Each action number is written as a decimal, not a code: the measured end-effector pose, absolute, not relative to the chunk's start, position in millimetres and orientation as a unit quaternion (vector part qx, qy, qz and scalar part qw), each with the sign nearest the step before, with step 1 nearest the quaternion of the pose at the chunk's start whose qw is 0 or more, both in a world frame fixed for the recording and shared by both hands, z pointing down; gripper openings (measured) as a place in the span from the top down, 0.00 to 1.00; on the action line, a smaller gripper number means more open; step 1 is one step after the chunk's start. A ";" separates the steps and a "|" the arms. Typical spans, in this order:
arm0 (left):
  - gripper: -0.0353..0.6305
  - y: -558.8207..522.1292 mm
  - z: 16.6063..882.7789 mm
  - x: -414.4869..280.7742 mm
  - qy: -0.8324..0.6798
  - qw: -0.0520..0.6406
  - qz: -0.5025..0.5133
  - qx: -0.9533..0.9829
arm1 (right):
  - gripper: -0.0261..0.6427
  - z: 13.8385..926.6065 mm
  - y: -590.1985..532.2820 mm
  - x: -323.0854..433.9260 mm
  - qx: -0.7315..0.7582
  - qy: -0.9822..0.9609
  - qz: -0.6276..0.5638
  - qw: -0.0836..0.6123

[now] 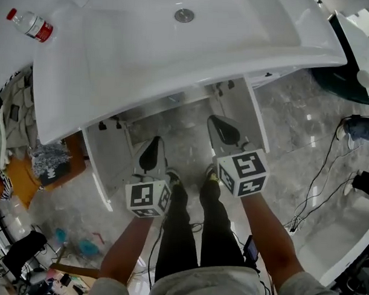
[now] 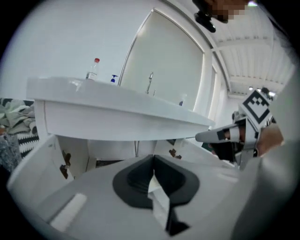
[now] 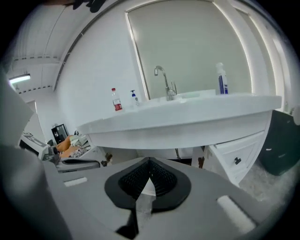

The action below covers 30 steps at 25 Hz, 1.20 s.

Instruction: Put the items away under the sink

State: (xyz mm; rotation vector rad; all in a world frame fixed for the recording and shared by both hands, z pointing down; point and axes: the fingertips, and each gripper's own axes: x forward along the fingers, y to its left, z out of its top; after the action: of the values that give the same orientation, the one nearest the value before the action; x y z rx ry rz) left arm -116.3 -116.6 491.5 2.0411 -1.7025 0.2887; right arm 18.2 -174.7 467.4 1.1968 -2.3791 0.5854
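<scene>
A clear water bottle with a red cap (image 1: 30,25) lies on the white sink counter (image 1: 115,69) at the far left; it also shows from below as the bottle (image 2: 93,69) (image 3: 116,100). A blue-labelled bottle (image 3: 221,79) stands near the faucet (image 3: 164,82). Under the counter the cabinet's left door (image 1: 105,165) and right door (image 1: 249,116) stand open. My left gripper (image 1: 149,155) (image 2: 153,159) and right gripper (image 1: 224,130) (image 3: 150,161) hang side by side in front of the opening, below the counter's edge. Both are shut with nothing between the pads.
A dark bin (image 1: 338,64) stands right of the cabinet, with black cables (image 1: 316,191) trailing over the marble floor. Clothes and clutter (image 1: 45,163) lie at the left. A white tub edge (image 1: 344,240) is at the lower right. The person's legs are directly below the grippers.
</scene>
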 end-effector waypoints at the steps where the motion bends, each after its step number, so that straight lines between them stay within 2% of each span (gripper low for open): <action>1: 0.93 -107.8 474.7 -121.1 -0.617 0.236 0.106 0.743 | 0.96 451.0 -168.4 16.9 0.427 -0.855 0.207 0.208; 6: 0.93 -72.9 392.8 -146.4 -0.616 0.225 0.113 0.746 | 0.96 368.7 -138.1 10.0 0.409 -0.868 0.190 0.210; 10: 0.93 -57.9 352.2 -156.9 -0.608 0.243 0.114 0.747 | 0.96 312.3 -121.5 14.4 0.419 -0.870 0.170 0.198; 14: 0.93 -51.4 307.8 -164.3 -0.602 0.220 0.113 0.759 | 0.96 275.9 -97.0 23.2 0.438 -0.859 0.182 0.192; 22: 0.93 -21.2 267.1 -163.3 -0.578 0.216 0.101 0.781 | 0.96 227.9 -62.9 39.9 0.478 -0.841 0.184 0.174; 30: 0.93 7.5 248.3 -157.3 -0.592 0.208 0.094 0.773 | 0.96 222.1 -41.6 34.5 0.456 -0.855 0.172 0.178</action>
State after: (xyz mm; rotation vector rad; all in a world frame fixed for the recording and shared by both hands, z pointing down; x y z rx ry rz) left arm -157.3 7.5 248.3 2.1509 -1.6492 0.2628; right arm 34.5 -41.6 222.1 1.2896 -2.4191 0.4878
